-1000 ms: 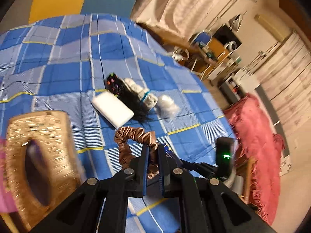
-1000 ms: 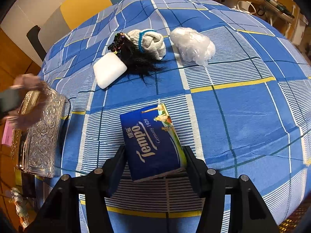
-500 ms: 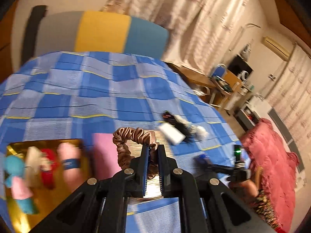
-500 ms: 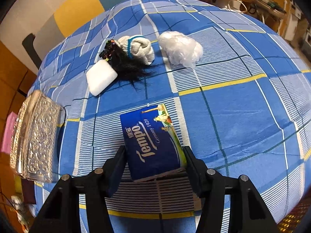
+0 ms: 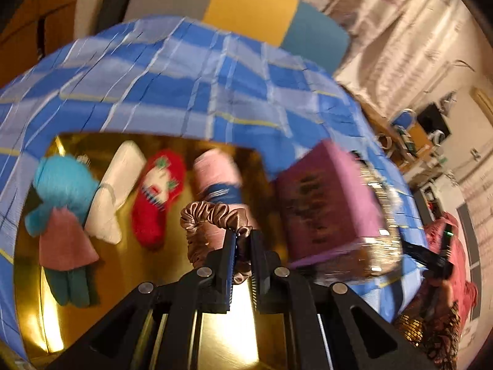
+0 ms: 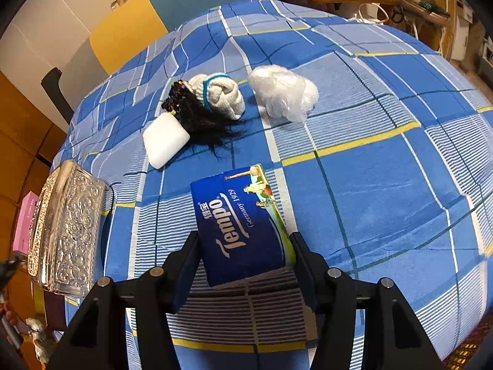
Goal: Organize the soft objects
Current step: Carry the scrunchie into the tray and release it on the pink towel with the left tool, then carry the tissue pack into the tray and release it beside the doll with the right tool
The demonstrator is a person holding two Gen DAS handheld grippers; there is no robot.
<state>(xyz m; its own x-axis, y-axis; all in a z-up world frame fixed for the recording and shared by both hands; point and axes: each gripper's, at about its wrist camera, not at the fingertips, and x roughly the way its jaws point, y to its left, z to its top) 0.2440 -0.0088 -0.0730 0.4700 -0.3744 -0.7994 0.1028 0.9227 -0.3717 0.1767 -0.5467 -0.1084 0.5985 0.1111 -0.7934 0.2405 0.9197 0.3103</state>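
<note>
The left gripper is clamped on a bronze satin scrunchie, held over a gold tray. Beyond its fingers and to their left lie a blue doll, a white pouch, a red plush and a pink roll; a purple box stands to their right. The right gripper grips a blue Tempo tissue pack between its pads, above the checked bedsheet. Far left of it sits a silver embossed box; ahead lie a white sponge, black hairpiece, rolled socks and a clear plastic wad.
</note>
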